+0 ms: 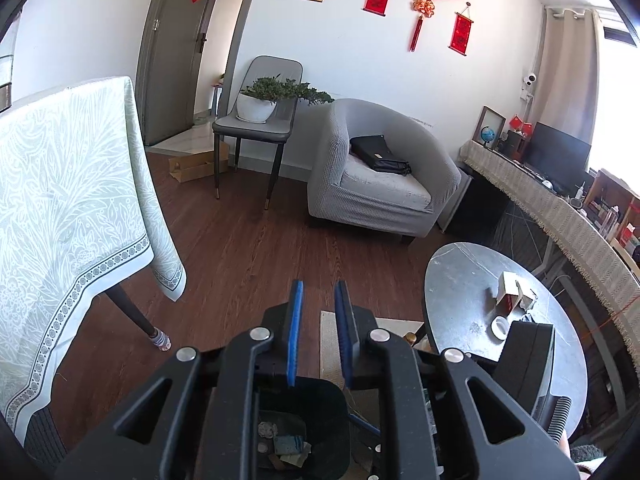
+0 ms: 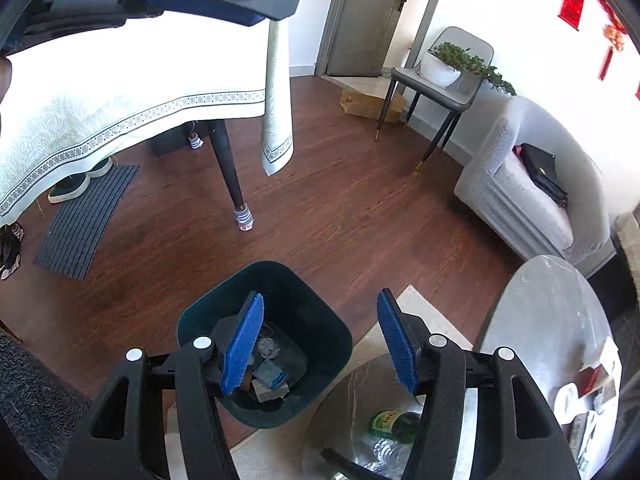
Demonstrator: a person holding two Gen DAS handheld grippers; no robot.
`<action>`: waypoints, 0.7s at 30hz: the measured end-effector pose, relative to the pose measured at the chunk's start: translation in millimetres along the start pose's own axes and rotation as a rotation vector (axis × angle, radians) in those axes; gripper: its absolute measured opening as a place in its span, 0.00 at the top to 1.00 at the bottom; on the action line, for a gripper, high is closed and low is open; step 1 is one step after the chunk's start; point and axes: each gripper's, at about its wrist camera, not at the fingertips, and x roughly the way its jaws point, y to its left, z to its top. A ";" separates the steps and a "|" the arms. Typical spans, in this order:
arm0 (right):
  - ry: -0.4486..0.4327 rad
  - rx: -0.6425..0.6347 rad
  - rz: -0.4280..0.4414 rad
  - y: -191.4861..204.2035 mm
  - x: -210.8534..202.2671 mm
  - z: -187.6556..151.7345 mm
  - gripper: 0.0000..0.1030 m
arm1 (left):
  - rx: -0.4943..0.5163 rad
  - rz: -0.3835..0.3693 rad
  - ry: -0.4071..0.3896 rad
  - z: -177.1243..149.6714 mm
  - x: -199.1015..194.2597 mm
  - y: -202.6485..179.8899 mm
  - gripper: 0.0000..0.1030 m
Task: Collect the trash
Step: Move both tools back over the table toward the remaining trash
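Below both tongs, parted, empty: bin holding trash.

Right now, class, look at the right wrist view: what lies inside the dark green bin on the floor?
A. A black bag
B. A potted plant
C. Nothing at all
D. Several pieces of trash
D: the dark green bin already holds several crumpled scraps of trash at its bottom, seen between the open, empty fingers of the right gripper.
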 end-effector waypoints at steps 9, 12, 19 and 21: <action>-0.048 0.101 -0.061 -54.4 -34.6 -21.4 0.42 | 0.029 -0.045 0.013 -2.7 17.0 -48.8 0.68; -0.054 0.145 -0.084 -79.4 -43.7 -33.7 0.42 | 0.058 -0.061 0.030 -5.9 26.9 -70.7 0.65; -0.067 0.237 -0.132 -124.2 -65.7 -65.2 0.42 | 0.110 -0.086 0.058 -15.2 49.1 -118.7 0.50; -0.065 0.256 -0.149 -136.0 -72.1 -74.7 0.42 | 0.125 -0.095 0.070 -17.4 57.2 -132.4 0.49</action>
